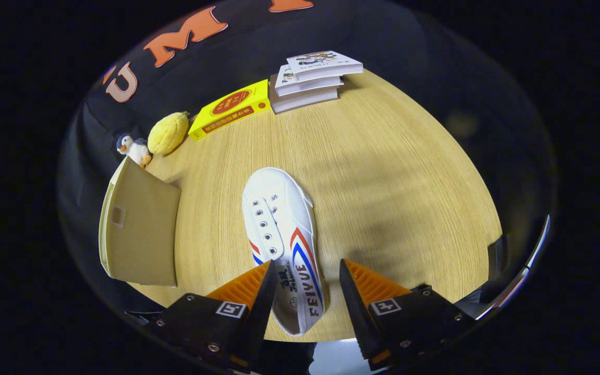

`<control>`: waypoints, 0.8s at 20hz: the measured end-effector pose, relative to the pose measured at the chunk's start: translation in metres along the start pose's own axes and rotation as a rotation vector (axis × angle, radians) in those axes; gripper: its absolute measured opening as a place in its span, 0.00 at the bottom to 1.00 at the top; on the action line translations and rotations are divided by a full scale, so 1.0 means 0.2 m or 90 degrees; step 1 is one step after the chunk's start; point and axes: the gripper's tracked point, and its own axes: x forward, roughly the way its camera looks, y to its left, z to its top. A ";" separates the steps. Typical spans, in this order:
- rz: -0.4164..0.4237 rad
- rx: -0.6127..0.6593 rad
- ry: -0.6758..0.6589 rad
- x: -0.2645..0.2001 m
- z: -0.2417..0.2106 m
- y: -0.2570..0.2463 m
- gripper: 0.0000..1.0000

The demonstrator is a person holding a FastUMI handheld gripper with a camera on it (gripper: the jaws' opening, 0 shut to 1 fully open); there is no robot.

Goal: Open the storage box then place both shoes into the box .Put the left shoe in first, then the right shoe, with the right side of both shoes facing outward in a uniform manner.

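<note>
Here the gripper (305, 271) hangs over a round wooden table (383, 172) with its two fingers spread apart, holding nothing. A white canvas shoe (283, 234) with red and blue stripes on its side lies flat on the table, its toe pointing away from the fingers and its heel end lying in the gap between them. The left finger sits just at the shoe's inner edge near the lace holes, and whether it touches the shoe cannot be told; the right finger stands clear of the shoe with bare table between. Off to the left of the shoe, near the table's edge, stands a beige storage box (138, 229), its broad flat face with a small square notch turned toward the camera. Beyond the box are a small toy penguin (133, 149) and, touching it, a yellow plush toy (168, 133). Farther back lies a yellow book (231, 108), and just beside it a stack of books (310, 78) with pale covers.
</note>
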 end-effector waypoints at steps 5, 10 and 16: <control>0.002 -0.021 0.026 0.13 -0.04 0.02 0.47; 0.016 -0.009 0.008 0.14 -0.03 0.02 0.40; 0.083 0.133 -0.032 0.12 -0.03 0.04 0.00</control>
